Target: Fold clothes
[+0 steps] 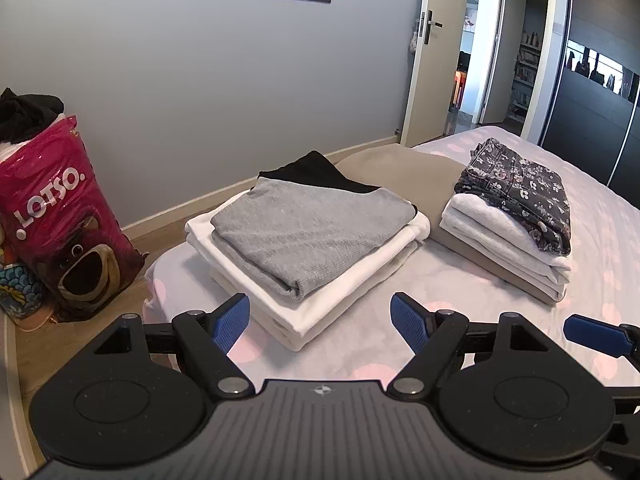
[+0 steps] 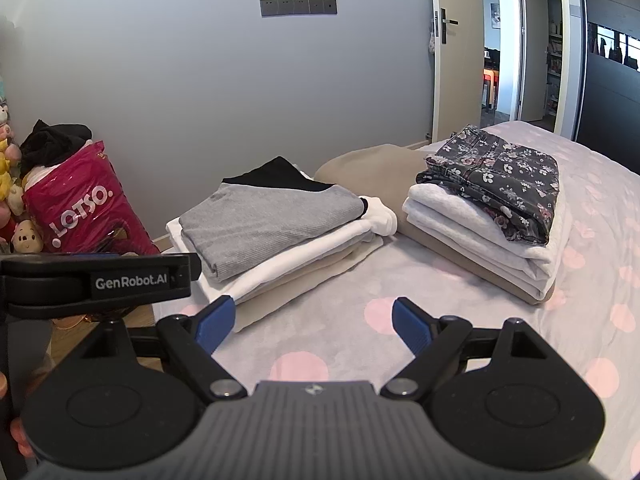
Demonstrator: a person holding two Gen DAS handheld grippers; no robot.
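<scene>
Two piles of folded clothes lie on the bed. The left pile has a folded grey top (image 1: 308,228) (image 2: 268,224) over white and cream garments (image 1: 320,304) (image 2: 296,268), with a black piece (image 1: 316,172) behind. The right pile has a dark floral garment (image 1: 520,192) (image 2: 500,184) on folded white garments (image 1: 504,240) (image 2: 472,236). My left gripper (image 1: 320,322) is open and empty just in front of the left pile. My right gripper (image 2: 310,324) is open and empty above the bedspread, and one of its fingers (image 1: 592,334) shows at the right of the left wrist view.
The bed (image 2: 600,280) has a grey spread with pink dots. A beige blanket (image 1: 404,168) lies behind the piles. A pink LOTSO bag (image 1: 68,216) (image 2: 88,208) holding dark clothes stands on the floor at left, plush toys (image 2: 16,208) beside it. An open door (image 2: 444,40) is at back right.
</scene>
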